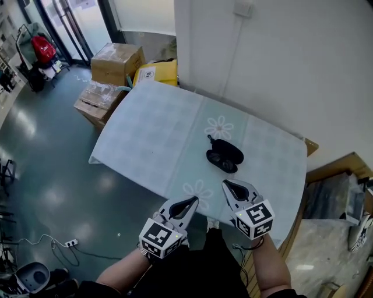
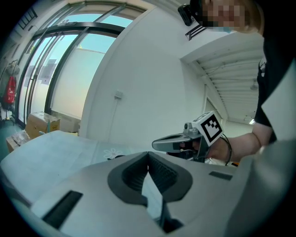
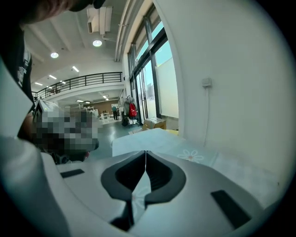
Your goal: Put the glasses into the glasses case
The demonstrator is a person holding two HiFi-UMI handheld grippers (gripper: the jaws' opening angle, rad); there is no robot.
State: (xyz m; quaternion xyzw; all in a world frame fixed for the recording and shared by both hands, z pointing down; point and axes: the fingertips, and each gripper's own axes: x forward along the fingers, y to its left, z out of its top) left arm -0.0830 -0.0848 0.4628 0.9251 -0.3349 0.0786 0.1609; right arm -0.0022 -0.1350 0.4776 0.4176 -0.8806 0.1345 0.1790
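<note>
Left gripper [image 1: 191, 202] clenched, empty | right gripper [image 1: 227, 184] clenched, empty | both near-side of dark glasses case [image 1: 224, 156] | step, likely: approach | next: open jaws, reach farther

Noted pale blue-green tablecloth [image 1: 157, 134] spread flat, printed with a white daisy [image 1: 219, 128] motif. Logged closed cardboard box [image 1: 116, 61] on the floor past the cloth's far-left end, a flatter cardboard box [image 1: 93, 103] close beside it, and a yellow package [image 1: 158, 71] just beside the former, near the white wall [image 1: 280, 70]. Spotted wall plate [image 1: 243, 8] high on that wall. Recorded red bag [image 1: 44, 48] near glass doors [image 1: 76, 23], and power strip [image 1: 70, 242] with cable on glossy dark floor [image 1: 52, 174]
</note>
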